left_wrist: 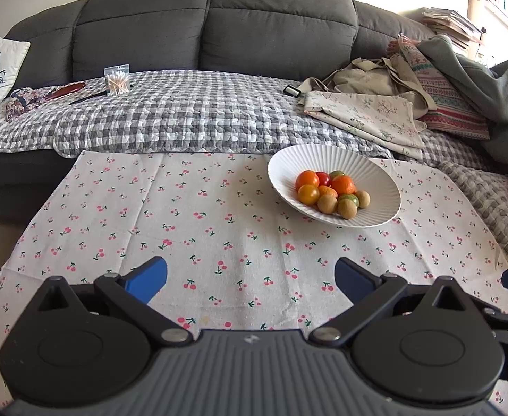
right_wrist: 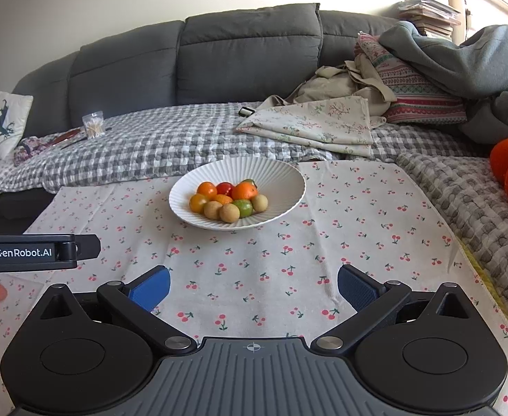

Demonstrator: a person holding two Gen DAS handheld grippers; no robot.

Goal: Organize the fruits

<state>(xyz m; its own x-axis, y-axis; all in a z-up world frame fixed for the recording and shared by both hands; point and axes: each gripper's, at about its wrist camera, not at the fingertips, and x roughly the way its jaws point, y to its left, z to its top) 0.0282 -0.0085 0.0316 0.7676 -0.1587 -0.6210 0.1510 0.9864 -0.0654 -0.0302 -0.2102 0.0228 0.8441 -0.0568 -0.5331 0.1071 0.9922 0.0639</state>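
Fruits (right_wrist: 228,200) lie heaped in a white ribbed bowl (right_wrist: 281,176) on the cherry-print cloth (right_wrist: 358,228), well ahead of both grippers. Left gripper (left_wrist: 250,277) and right gripper (right_wrist: 254,287) hold their jaws spread wide, nothing between them.

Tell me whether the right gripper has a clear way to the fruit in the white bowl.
Probably yes. The right gripper is open and empty, and only bare cherry-print cloth lies between it and the white bowl. The fruit sits uncovered, piled close together.
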